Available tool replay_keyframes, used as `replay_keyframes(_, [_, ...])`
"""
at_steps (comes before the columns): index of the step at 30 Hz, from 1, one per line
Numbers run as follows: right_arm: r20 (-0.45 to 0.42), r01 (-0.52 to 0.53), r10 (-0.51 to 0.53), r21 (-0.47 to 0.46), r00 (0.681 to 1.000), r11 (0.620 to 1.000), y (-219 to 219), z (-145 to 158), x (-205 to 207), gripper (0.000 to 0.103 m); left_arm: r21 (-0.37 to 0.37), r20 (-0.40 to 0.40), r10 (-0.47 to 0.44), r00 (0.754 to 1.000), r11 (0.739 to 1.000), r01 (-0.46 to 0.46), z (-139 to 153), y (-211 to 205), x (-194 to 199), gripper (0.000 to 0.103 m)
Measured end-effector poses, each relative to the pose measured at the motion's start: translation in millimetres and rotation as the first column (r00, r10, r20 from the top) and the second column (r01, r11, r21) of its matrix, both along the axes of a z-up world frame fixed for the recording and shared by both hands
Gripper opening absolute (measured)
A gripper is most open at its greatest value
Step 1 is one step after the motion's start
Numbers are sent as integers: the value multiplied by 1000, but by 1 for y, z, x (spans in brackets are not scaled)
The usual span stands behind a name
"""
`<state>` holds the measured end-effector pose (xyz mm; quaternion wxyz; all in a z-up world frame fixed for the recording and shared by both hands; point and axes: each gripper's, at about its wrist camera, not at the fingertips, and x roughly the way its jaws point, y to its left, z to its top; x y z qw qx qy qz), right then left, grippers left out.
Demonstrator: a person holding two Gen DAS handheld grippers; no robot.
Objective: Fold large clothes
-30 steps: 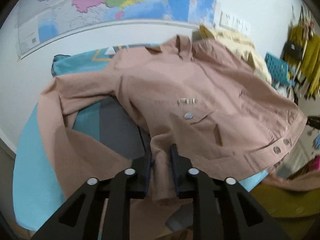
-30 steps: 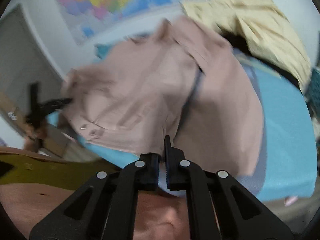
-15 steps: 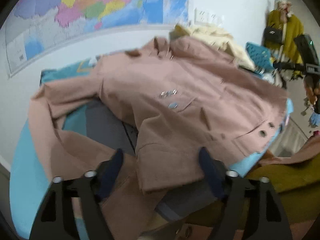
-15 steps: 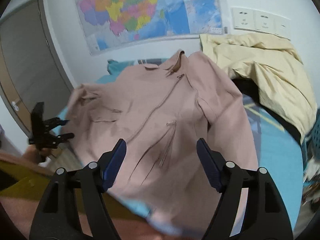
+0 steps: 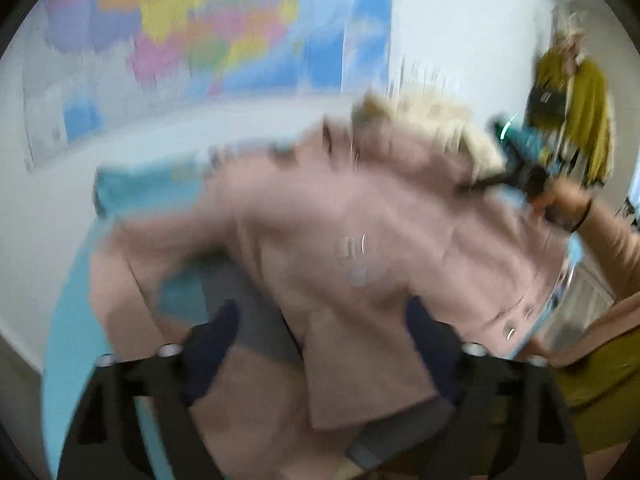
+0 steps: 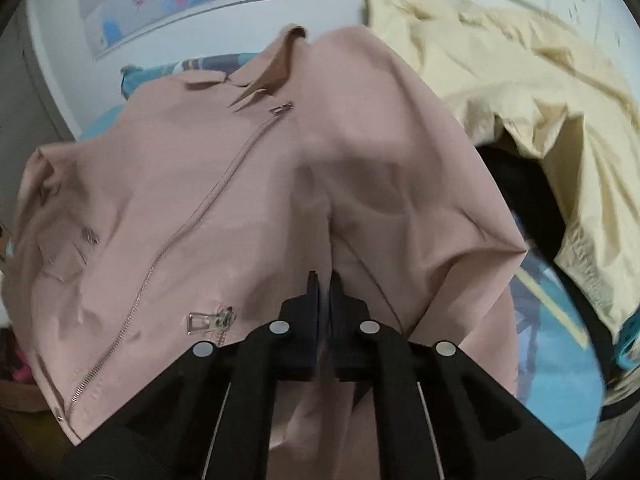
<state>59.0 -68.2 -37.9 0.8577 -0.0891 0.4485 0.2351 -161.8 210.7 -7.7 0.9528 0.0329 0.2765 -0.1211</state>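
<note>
Pinching a soft fold of matte pink jacket, right hand-held gripper closing; left hand-held gripper opening, empty.

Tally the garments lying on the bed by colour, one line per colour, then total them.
Pink: 1, the pink jacket
Pale yellow: 1, the yellow garment
Total: 2, both lying on the blue bed cover. Something dark under the yellow one is too hidden to count.

Yellow garment heaped just beside pink jacket; open blue cover nearer.
</note>
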Motion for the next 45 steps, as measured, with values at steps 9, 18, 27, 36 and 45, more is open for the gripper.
replay_keyframes(9, [39,139,-146,145,988,980,-89,24,-39,71,51,-37,40,999,998,-38,10,-22,76,85])
replay_keyframes(18, [-7,128,-128,-30,992,991,-93,-16,-86,63,67,-119,-100,988,992,109,-5,-84,142,85])
replay_keyframes(27, [3,208,-212,186,977,960,-144,20,-79,9,70,-123,-161,979,983,170,-5,-113,146,85])
replay_keyframes(36, [19,94,-94,10,995,995,-65,5,-70,51,29,-162,-195,967,979,203,-16,-127,146,85])
replay_keyframes(45, [-66,129,-122,131,990,983,-89,1,-46,2,21,-177,-205,963,977,211,-22,-127,140,85])
